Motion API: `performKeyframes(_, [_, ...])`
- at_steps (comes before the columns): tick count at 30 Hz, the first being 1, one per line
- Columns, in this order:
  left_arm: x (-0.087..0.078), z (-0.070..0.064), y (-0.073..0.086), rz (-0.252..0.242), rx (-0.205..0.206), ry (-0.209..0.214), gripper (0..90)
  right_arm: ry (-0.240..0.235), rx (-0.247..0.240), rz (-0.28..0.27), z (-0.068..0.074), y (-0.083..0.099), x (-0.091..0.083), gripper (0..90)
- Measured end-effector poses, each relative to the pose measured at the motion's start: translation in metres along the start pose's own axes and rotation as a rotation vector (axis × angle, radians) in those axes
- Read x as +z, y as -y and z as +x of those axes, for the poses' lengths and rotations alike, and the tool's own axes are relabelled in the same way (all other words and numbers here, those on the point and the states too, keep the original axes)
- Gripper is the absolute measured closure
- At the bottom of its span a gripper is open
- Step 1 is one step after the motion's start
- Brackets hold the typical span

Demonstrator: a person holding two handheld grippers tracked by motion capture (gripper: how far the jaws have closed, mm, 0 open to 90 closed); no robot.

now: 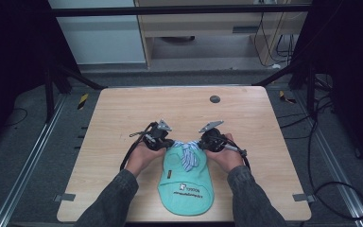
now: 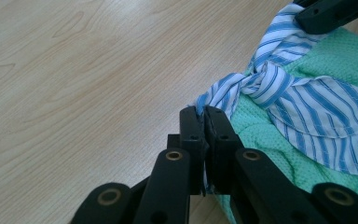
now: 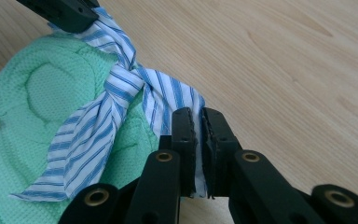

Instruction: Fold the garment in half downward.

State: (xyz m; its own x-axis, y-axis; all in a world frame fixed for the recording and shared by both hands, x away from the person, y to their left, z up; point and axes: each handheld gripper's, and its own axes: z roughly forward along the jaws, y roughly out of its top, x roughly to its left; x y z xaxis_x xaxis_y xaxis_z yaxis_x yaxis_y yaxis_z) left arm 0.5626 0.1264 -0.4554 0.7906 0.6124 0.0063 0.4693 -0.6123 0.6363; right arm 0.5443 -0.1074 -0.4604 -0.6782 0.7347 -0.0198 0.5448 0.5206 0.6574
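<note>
We pinch the striped tie [image 1: 187, 153] from both ends: our left gripper [image 1: 166, 143] and right gripper [image 1: 203, 142] clamp its straps, the knot [image 2: 256, 81] between them, atop the green garment [image 1: 186, 182], lower centre.

Overhead view; two close tongs-mounted views

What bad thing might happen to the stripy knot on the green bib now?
Two risks, both guesses:
1. The left gripper and right gripper each pinch just a thin edge of the striped ties, so the fabric may slip out.
2. Both are clamped on either side of the knot; pulling apart would likely tighten it or drag the green bib along the table.
</note>
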Motion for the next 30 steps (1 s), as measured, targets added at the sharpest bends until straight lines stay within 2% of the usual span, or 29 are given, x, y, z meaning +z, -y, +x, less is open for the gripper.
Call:
performKeyframes(5, [-0.004, -0.001, -0.002, 0.001, 0.007, -0.009, 87.1, 0.005, -0.021, -0.009, 0.002, -0.004, -0.003, 84.1])
performKeyframes(12, [-0.008, 0.0, -0.005, -0.015, 0.005, -0.027, 87.1, 0.012, -0.021, -0.02, 0.003, -0.008, -0.006, 84.0])
performKeyframes(19, [-0.012, 0.004, -0.01, -0.019, 0.008, -0.022, 87.1, 0.01, -0.025, -0.037, 0.002, -0.013, -0.012, 84.0])
performKeyframes(30, [-0.019, 0.007, -0.017, -0.031, 0.024, -0.042, 87.0, 0.009, -0.024, -0.045, -0.001, -0.017, -0.01, 84.0])
